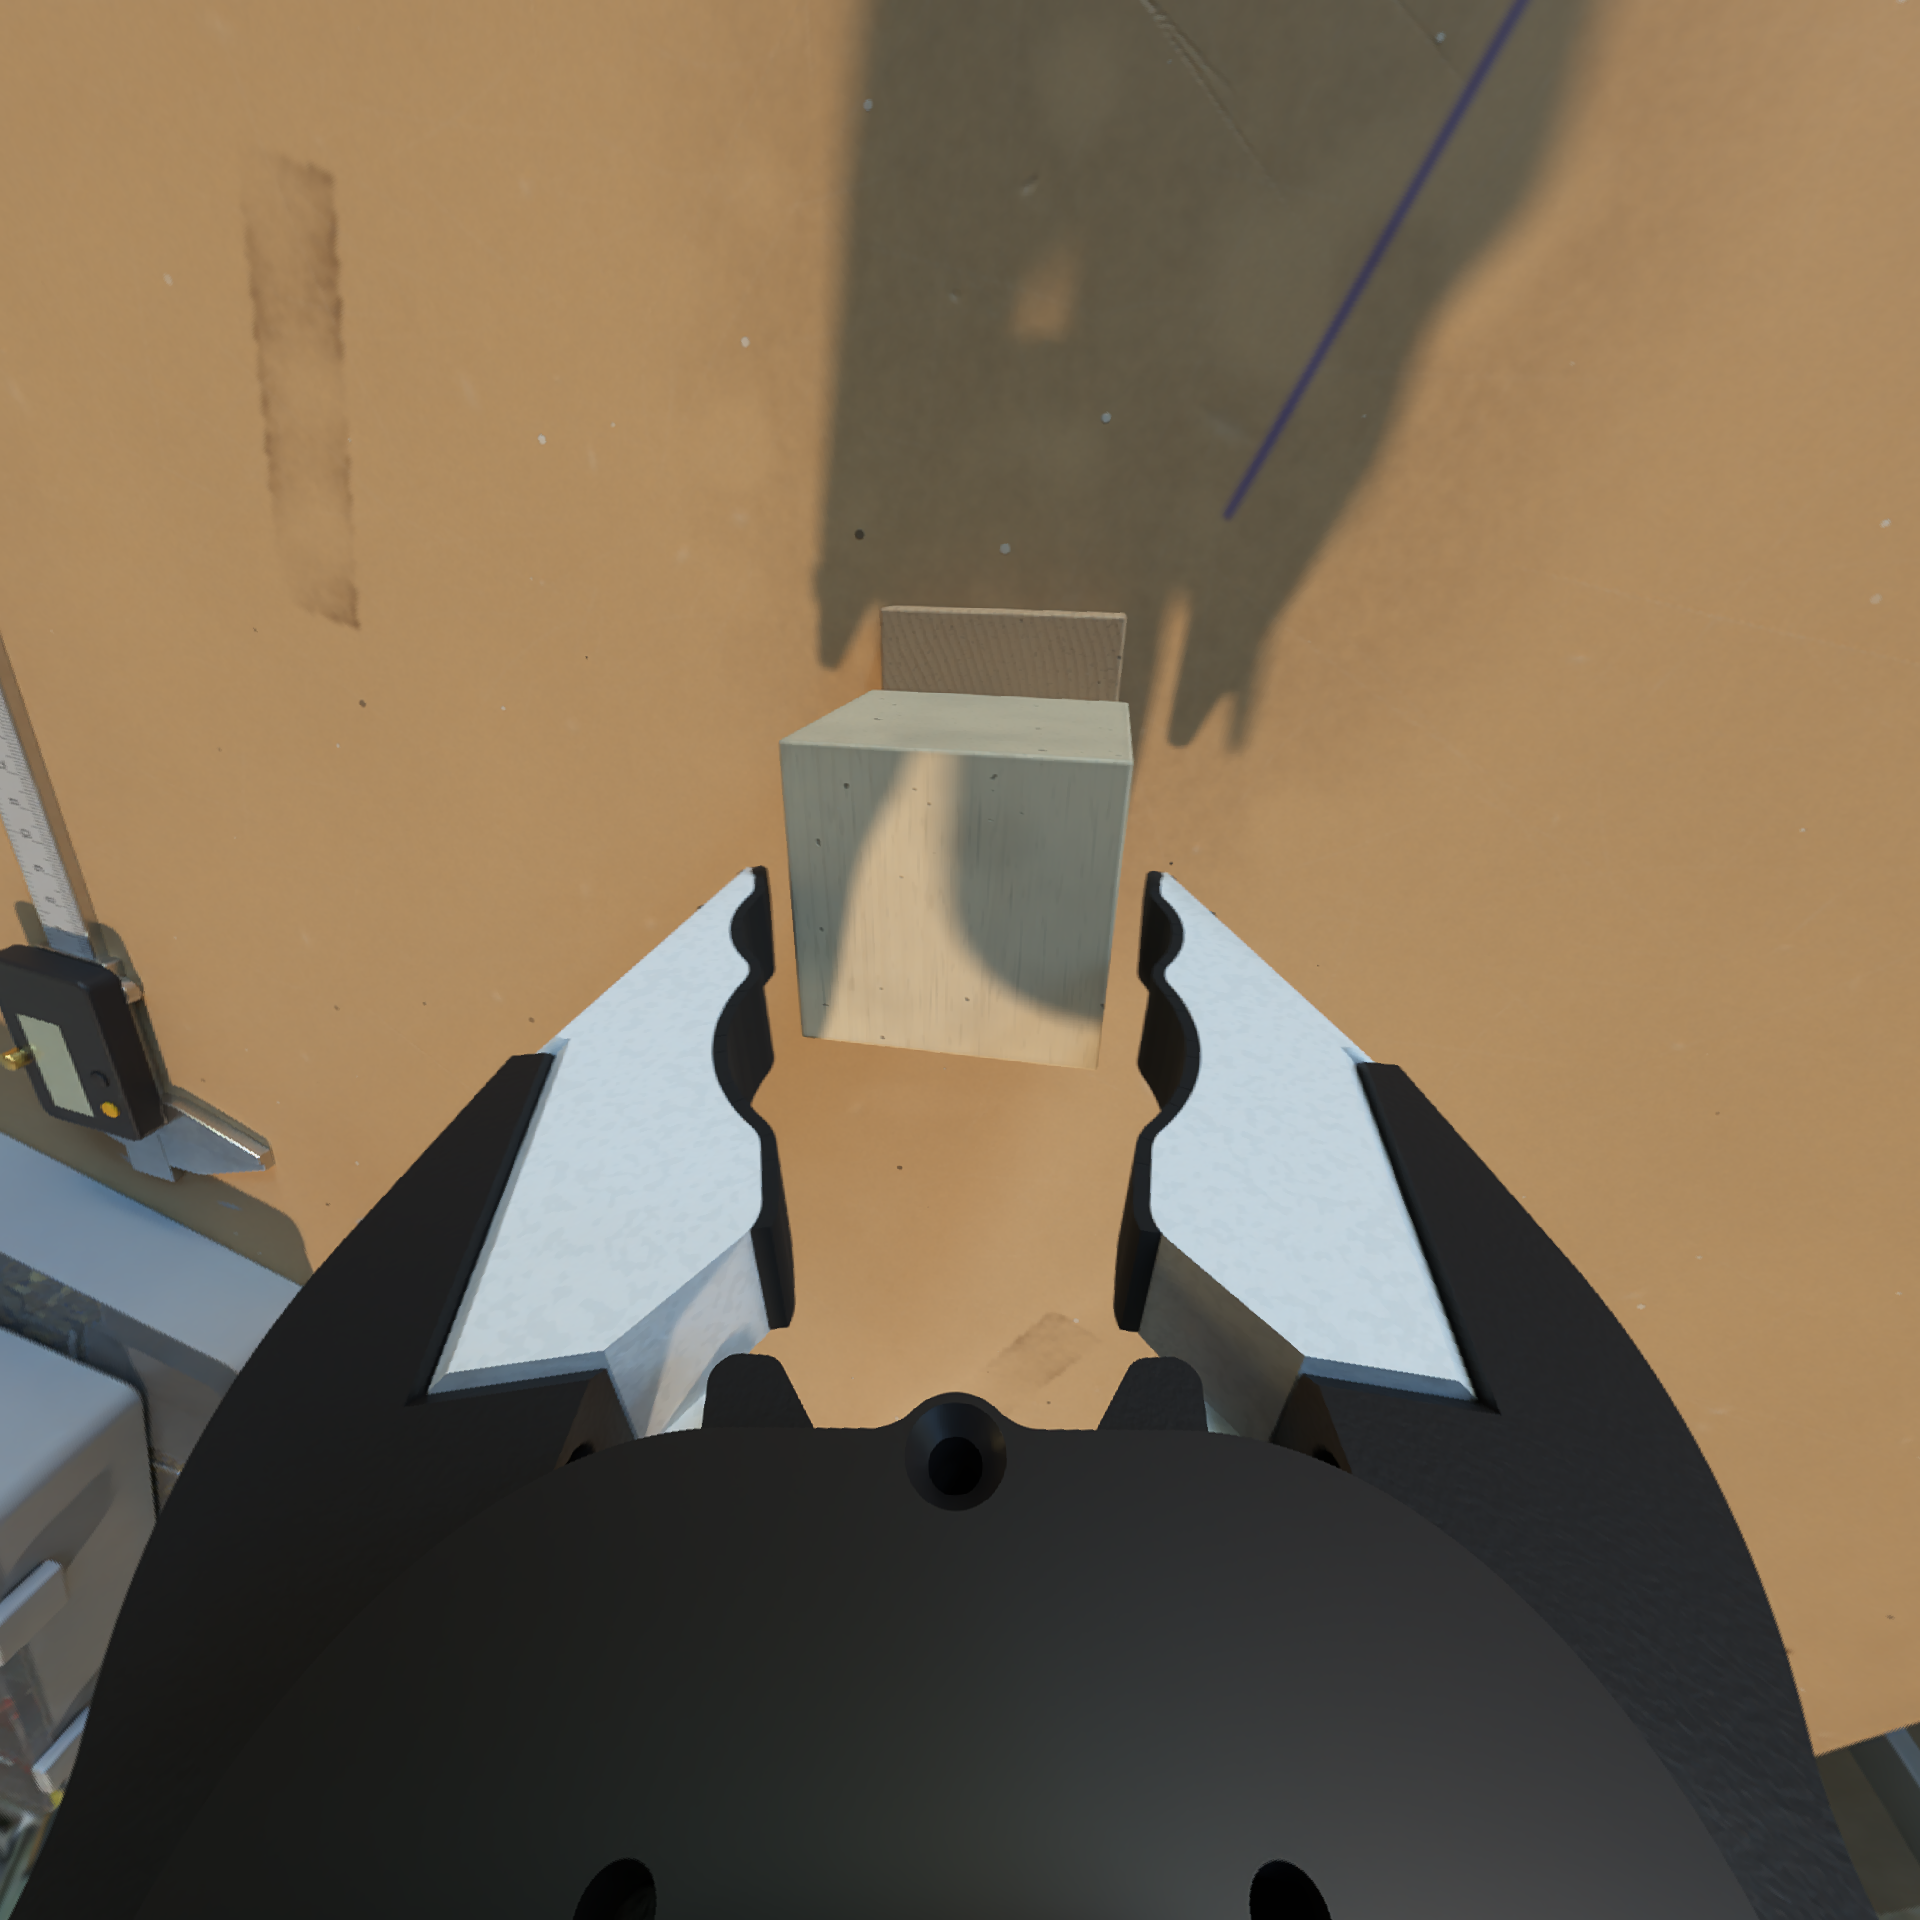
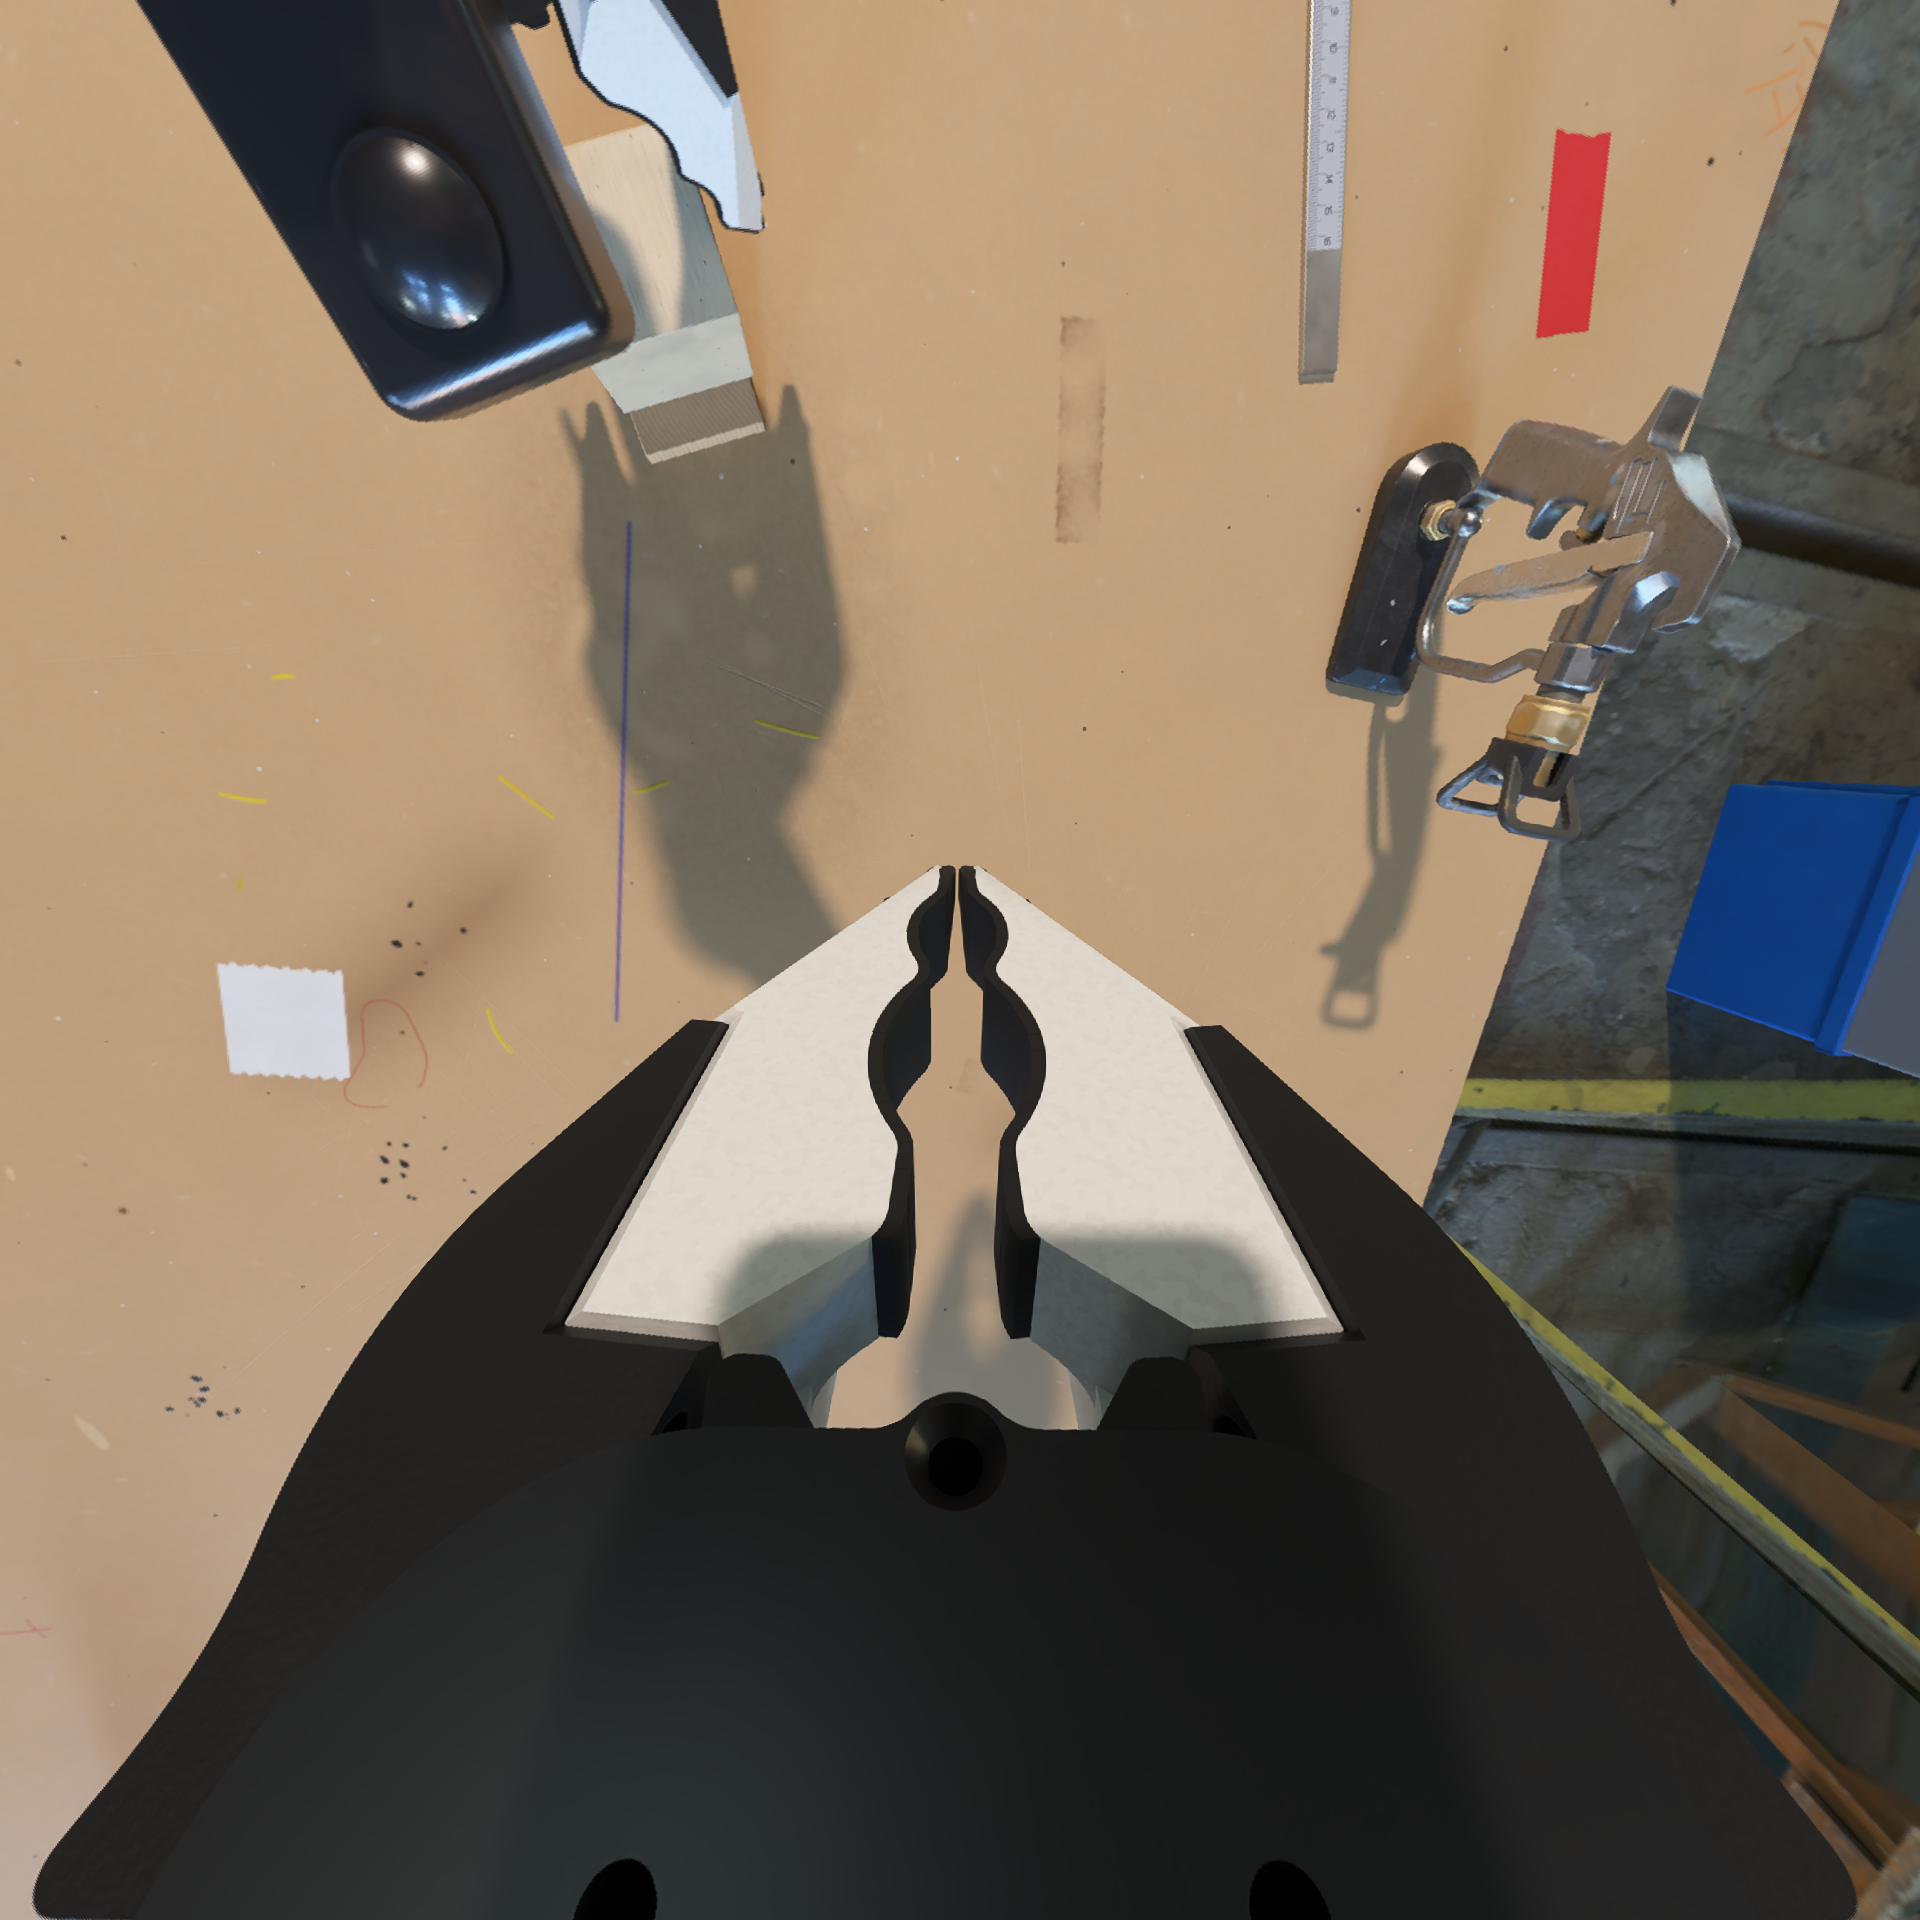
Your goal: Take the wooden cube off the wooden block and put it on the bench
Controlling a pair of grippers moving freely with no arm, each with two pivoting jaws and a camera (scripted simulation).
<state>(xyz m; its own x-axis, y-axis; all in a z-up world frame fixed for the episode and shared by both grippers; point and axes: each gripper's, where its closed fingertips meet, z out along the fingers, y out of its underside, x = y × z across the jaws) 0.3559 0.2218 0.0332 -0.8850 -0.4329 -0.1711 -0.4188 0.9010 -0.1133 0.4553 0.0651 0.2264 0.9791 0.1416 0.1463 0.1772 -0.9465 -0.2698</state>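
Looking down the left wrist view, left to right: a digital caliper (image 1: 78,1049) lies at the far left edge of the bench (image 1: 520,416), its steel scale graduated and its small grey display blank as far as can be seen; grey equipment sits below it at the frame edge. Centre frame, the left gripper (image 1: 956,883) has its jaws spread wide, wider than the wooden cube (image 1: 951,883), which sits between the two fingertips with a gap on each side — nothing gripped. Behind and under the cube a sliver of the wooden block (image 1: 1003,652) shows, so the cube is on the block, not yet on the bench. A thin blue line (image 1: 1371,260) runs through the gripper's shadow at upper right. Right wrist view, left to right: a white square patch (image 2: 283,1020) on the bench surface with a red scribble beside it, yellow and black marks nearby, none legible as writing. Upper left, the left gripper's body hangs over the cube and block. Centre, the right gripper (image 2: 956,878) has its jaws closed tip to tip, holding nothing, well apart from the cube. Further right, a steel ruler (image 2: 1322,187) with numerals too small to make out, a red tape strip (image 2: 1571,234), a metal spray gun (image 2: 1538,603) at the bench edge, and a blue bin (image 2: 1808,914) off the bench.
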